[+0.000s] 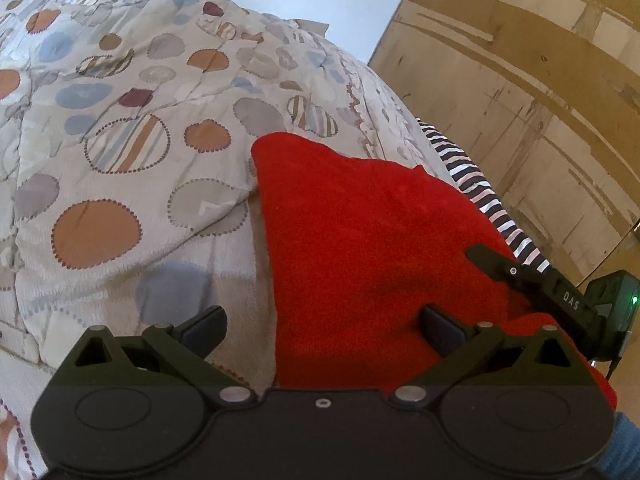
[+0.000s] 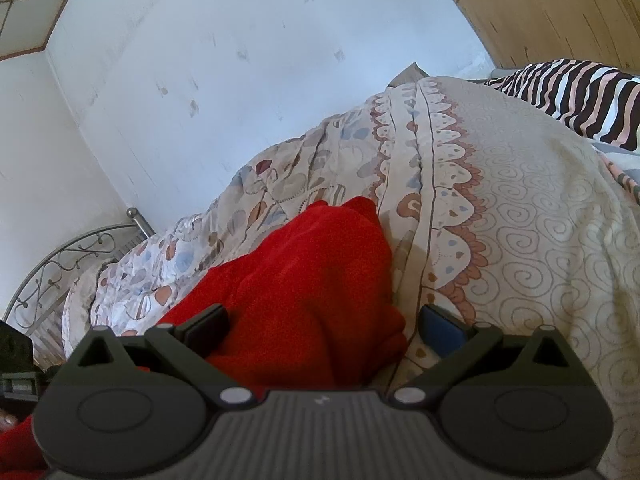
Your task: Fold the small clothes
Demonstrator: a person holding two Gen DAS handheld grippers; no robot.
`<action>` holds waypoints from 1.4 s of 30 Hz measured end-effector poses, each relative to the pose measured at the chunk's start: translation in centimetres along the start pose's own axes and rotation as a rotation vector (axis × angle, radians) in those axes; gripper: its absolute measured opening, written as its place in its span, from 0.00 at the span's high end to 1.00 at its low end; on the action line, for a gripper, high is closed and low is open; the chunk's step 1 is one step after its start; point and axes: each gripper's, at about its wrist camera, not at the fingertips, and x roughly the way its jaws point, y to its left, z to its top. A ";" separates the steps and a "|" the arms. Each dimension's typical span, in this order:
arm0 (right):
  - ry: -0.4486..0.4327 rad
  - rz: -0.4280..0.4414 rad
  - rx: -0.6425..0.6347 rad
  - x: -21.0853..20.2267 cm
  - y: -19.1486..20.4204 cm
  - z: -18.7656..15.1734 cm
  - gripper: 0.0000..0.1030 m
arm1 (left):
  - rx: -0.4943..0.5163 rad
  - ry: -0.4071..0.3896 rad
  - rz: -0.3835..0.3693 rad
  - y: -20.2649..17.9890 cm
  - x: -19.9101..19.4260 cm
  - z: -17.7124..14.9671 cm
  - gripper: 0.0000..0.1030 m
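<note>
Black linkage and two dark pads of the left hand-held gripper (image 1: pixel 322 322) fill the foreground of the left wrist view, jaws wide apart and gripping nothing. One pad sits over the red fleece garment (image 1: pixel 360 240); the other sits over the patterned quilt (image 1: pixel 120 120) of the bed. The garment lies bunched on the quilt, near the bed's edge, with a striped cloth (image 1: pixel 480 184) just beyond it towards the wooden wardrobe (image 1: pixel 540 80).

The right hand-held gripper (image 2: pixel 324 326) is likewise spread, nothing clamped. In the right wrist view the garment's near end lies between its pads, the far end tapering up the quilt. One finger of this tool shows at the right of the left view, resting at the garment's far edge.

Judgement: the step in hand is the approach to a first grasp; the garment is rumpled, not laid flat, and no fold is evident. The next move calls for each tool to close on an edge or corner, then draw the fabric taut and flat.

Pose: both tools are held low, pointing forward across the bed. A blue sleeve (image 1: pixel 626 440) shows at the lower right.
</note>
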 end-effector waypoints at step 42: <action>0.005 -0.011 -0.008 0.0 0.2 0.0 0.01 | 0.033 0.010 0.061 -0.8 0.4 0.2 0.01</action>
